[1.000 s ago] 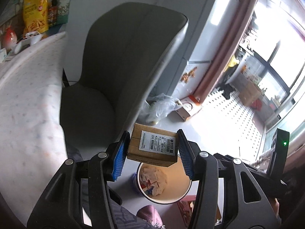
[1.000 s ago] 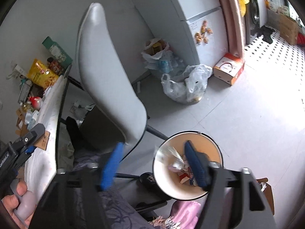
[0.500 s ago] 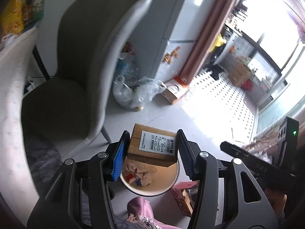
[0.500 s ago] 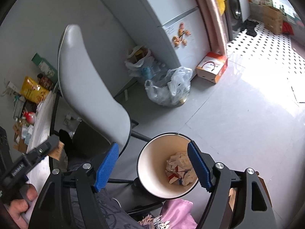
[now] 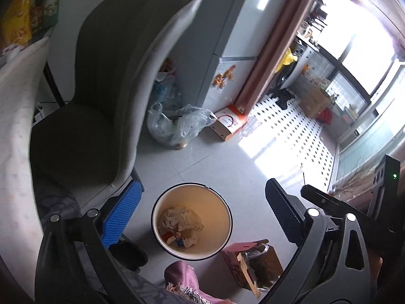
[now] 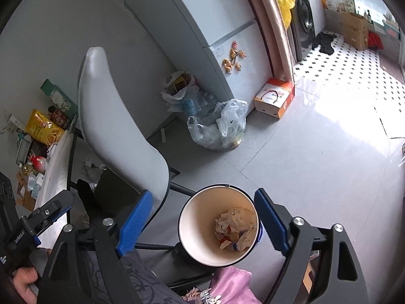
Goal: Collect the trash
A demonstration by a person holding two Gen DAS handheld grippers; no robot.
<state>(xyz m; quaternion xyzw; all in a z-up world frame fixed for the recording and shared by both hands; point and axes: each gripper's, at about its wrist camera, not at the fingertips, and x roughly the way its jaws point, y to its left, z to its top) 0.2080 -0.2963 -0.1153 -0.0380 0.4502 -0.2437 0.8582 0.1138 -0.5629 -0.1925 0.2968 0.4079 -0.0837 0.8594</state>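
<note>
A round cream trash bin [image 5: 162,215] stands on the grey floor, holding crumpled paper and wrappers [image 5: 181,224]. My left gripper [image 5: 202,215] hangs above it, wide open and empty. The small cardboard box is not in sight; I cannot tell it apart in the bin. The bin also shows in the right wrist view [image 6: 197,228], with the trash [image 6: 235,228] inside. My right gripper [image 6: 205,224] is open and empty, also above the bin.
A grey chair [image 5: 114,76] stands left of the bin, next to a table edge [image 5: 15,126]. A full plastic bag [image 5: 177,126], a fridge [image 6: 202,38] and a white-orange box [image 6: 274,97] lie beyond. An open carton [image 5: 253,261] sits right of the bin.
My left gripper opened and let go of the small cardboard box, which is gone from between the jaws. Both grippers shifted over the bin.
</note>
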